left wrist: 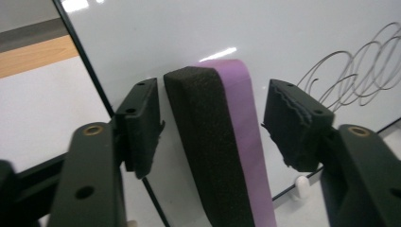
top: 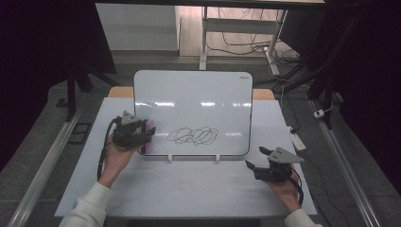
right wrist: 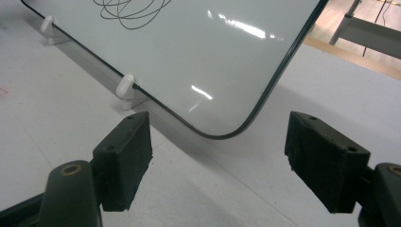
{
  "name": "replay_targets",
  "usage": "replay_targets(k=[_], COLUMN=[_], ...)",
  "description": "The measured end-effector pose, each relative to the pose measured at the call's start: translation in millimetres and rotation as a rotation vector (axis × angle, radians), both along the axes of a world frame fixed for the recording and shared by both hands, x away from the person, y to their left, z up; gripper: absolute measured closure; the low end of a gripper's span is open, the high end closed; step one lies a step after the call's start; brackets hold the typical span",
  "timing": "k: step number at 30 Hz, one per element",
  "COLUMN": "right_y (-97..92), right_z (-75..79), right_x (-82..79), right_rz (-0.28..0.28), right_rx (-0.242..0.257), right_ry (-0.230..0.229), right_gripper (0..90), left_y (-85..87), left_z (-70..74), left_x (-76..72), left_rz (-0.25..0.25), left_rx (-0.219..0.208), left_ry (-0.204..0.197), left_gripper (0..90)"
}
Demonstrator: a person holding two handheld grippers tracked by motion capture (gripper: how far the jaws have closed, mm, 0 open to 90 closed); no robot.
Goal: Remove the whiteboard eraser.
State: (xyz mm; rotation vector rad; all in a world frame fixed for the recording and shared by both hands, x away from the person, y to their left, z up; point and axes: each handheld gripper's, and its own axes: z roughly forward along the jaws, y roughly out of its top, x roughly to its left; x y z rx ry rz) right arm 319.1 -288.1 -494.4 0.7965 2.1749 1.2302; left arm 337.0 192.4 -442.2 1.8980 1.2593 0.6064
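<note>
A whiteboard (top: 194, 104) stands tilted back on the white table (top: 189, 189), with a black scribble (top: 193, 135) low on its face. An eraser (left wrist: 222, 142), purple with a black foam face, leans on the board's lower left part. My left gripper (left wrist: 215, 111) straddles it. A narrow gap shows at the left pad and a wide one at the right pad, so the jaws are open around it. In the high view the left gripper (top: 146, 135) sits at the board's lower left corner. My right gripper (top: 255, 157) rests open and empty near the board's lower right corner (right wrist: 222, 132).
Two small white clips (right wrist: 125, 87) hold the board's bottom edge on the table. Behind the table are a desk frame (top: 204, 38) and cables (top: 246, 47) on the floor. A white power strip (top: 297, 140) lies at the table's right edge.
</note>
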Motion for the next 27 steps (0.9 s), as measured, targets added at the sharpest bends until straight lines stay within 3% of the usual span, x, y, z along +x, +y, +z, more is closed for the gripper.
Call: replay_targets(k=[6,12,16,20,27], right_y=[0.4,1.7,3.0,3.6,5.8], right_z=[0.0,0.6,1.4,1.6,2.0], right_x=[-0.2,-0.7,-1.6,-1.9,-3.0], right_rz=[-0.001,0.001,0.004,0.005,0.012], right_rx=[0.001,0.001,-0.003,0.000,0.003], right_ry=[0.000,-0.006,-0.011,-0.012,-0.011], right_gripper=[23.2,23.2,23.2,23.2,23.3], left_y=[1.0,0.7,0.6,-0.6,-13.0], left_z=[1.0,1.1,6.9,17.5,22.0], left_x=[-1.8,-3.5,-9.5,-20.6,-28.3], left_rz=[0.013,0.035,0.040,-0.003,-0.089], left_rx=[-0.030,-0.054,-0.052,-0.073,-0.099], left_ry=[0.002,0.003,-0.023,-0.043,-0.055], left_gripper=[53.0,56.9,59.9,60.2,60.1])
